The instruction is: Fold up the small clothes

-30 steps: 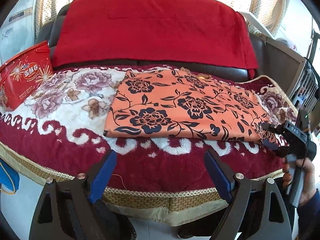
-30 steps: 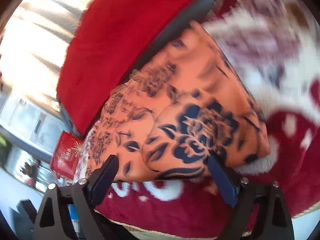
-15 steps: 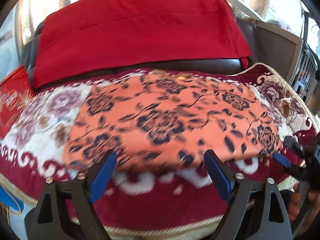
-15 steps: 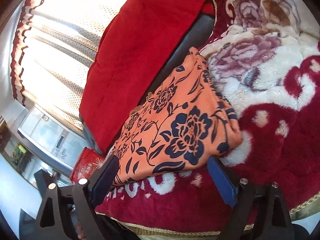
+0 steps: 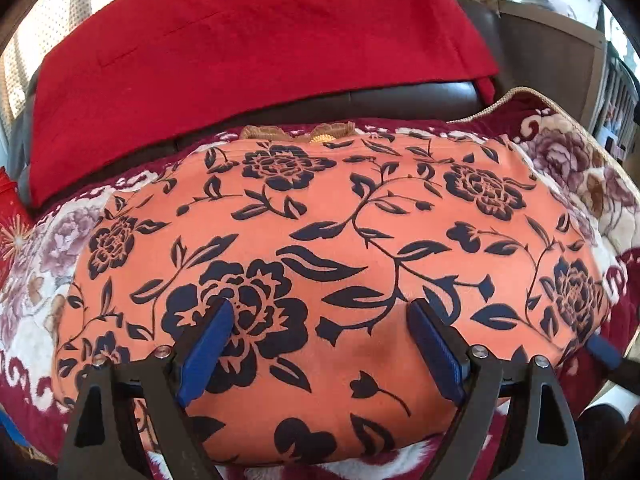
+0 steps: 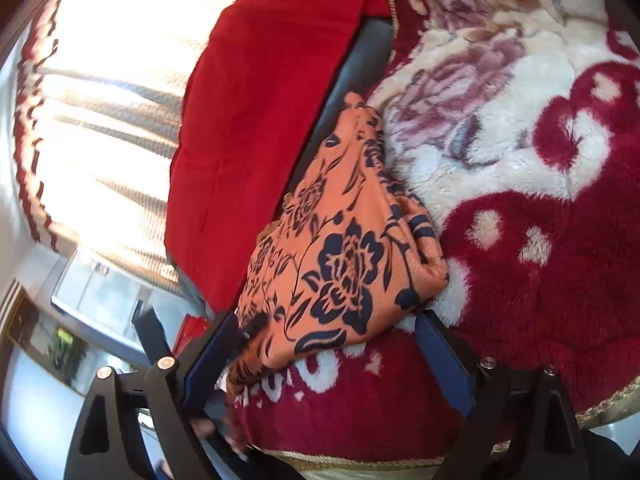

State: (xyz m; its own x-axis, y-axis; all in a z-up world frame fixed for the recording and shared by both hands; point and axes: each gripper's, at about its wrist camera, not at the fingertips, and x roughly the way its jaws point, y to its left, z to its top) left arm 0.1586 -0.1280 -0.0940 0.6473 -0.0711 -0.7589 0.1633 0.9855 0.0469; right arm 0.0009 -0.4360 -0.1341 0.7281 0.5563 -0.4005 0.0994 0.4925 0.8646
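Left wrist view: orange floral garment lies flat, unfolded; both hand-held grippers released, folding not begun.

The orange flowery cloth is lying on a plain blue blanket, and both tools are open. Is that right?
Not quite. The blanket under the cloth is not plain blue: it is dark red and cream with big flowers, as the right wrist view shows best. The rest holds: the left tool and the right tool are both open.
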